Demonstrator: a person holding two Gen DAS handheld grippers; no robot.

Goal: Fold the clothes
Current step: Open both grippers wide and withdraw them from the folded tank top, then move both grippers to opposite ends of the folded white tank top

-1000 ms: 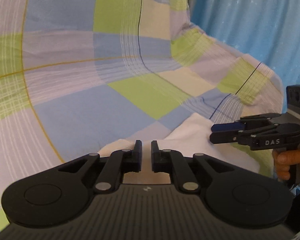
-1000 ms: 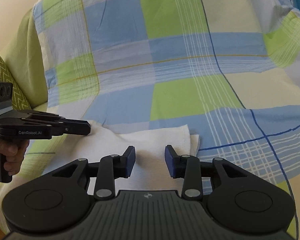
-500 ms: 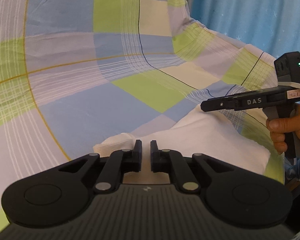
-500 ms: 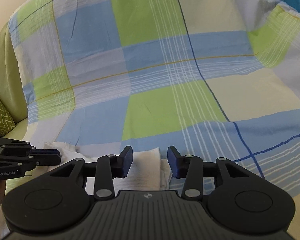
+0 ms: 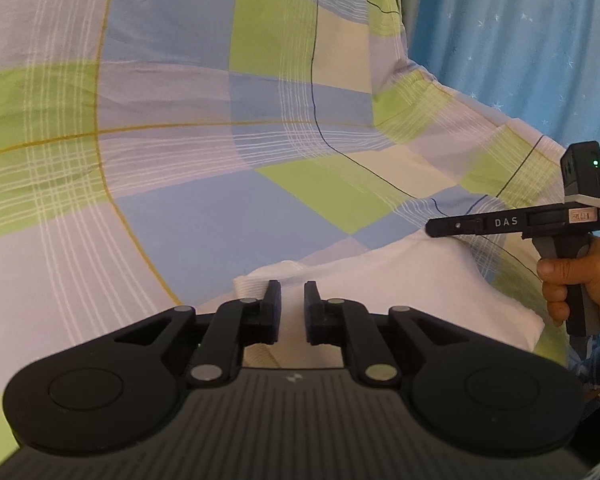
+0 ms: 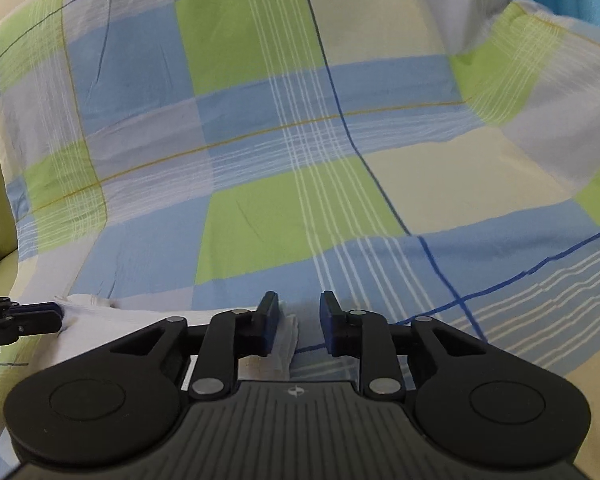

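Your left gripper [image 5: 288, 306] sat low and level over the near-left edge of the white garment [image 5: 411, 280], its jaws a narrow gap apart — nothing pinched between them. The garment lay folded flat on the checked sheet [image 5: 204, 128], near the front edge. Your right gripper [image 6: 298, 316] hovered over the garment's right end [image 6: 284, 340], jaws parted wider, the cloth's corner just under the left finger but not clamped. From the left view, your right hand [image 5: 579, 280] gripped the handle upright, tool held horizontal and pointing left above the garment. A blue curtain [image 5: 519, 40] hung far right.
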